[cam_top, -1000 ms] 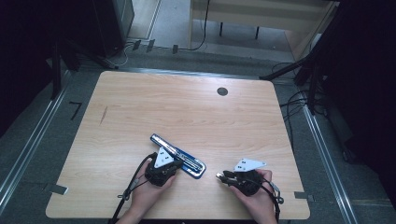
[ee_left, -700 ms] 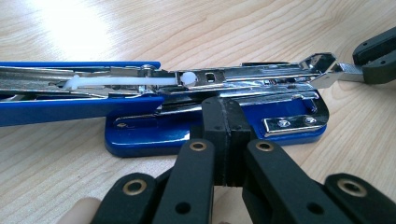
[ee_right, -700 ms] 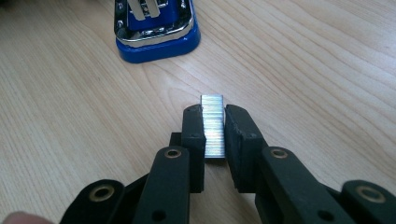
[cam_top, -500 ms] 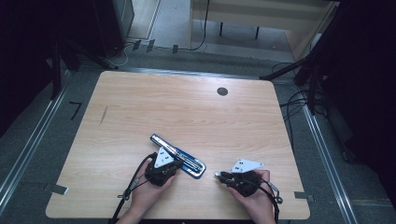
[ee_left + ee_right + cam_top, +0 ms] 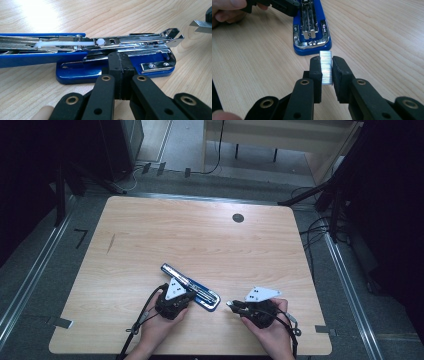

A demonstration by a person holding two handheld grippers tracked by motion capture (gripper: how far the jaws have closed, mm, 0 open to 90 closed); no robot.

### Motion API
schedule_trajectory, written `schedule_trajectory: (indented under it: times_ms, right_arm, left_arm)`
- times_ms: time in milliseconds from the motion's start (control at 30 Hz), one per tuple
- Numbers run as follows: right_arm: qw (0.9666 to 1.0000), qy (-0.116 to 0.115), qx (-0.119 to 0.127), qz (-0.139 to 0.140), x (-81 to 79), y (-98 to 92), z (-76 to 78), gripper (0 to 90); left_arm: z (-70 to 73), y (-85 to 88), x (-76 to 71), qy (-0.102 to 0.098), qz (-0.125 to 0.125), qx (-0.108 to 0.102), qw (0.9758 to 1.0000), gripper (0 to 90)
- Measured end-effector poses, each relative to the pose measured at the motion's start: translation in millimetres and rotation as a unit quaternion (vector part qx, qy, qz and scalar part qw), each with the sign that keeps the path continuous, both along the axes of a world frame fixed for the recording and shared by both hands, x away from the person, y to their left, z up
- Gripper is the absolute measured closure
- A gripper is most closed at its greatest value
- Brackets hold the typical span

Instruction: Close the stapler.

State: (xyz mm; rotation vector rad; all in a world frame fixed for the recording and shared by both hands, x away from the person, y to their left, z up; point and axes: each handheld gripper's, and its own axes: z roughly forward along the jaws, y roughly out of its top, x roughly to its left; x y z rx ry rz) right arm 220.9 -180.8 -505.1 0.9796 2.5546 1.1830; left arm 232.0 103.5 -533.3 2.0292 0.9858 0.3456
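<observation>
A blue stapler (image 5: 205, 297) lies swung open on the wooden table (image 5: 200, 240), its chrome magazine (image 5: 130, 41) bare. My left gripper (image 5: 186, 293) is shut, and its joined tips (image 5: 119, 56) rest against the stapler's near side (image 5: 82, 71). I cannot tell whether they pinch any part of it. My right gripper (image 5: 231, 304) hovers just right of the stapler's front end (image 5: 312, 27). It is shut on a silver strip of staples (image 5: 326, 67), on which its jaws have just closed a little further. That strip's end (image 5: 200, 25) also shows in the left gripper view.
A dark round grommet (image 5: 238, 218) sits in the tabletop near the far edge. The person's left hand (image 5: 227, 11) and the left gripper (image 5: 284, 6) lie beside the stapler's far end. Cables trail off the near table edge.
My right gripper has risen slightly and edged toward the stapler with the staple strip in it. The left gripper and the stapler have stayed put.
</observation>
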Motion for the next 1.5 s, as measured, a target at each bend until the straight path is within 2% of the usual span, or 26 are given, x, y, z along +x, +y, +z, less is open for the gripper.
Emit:
schedule_trajectory:
  times_ms: [367, 1067, 1500]
  right_arm:
    - [0.9999, 0.003, 0.012, -0.002, 4.4, 3.8, 10.7, 79.5]
    - [0.9995, 0.010, 0.029, -0.004, 16.9, 24.6, 23.4, 79.5]
    - [0.9997, 0.016, 0.016, 0.009, 22.6, 44.5, 26.7, 79.5]
  left_arm:
    - [0.0, 0.0, 0.0, 0.000, 0.000, 0.000, 1.0000, 90.0]
    - [-0.2, 0.0, 0.2, 0.001, 0.000, -0.004, 1.0000, 90.0]
    - [-0.1, 0.2, 0.4, 0.001, -0.001, -0.003, 1.0000, 90.0]
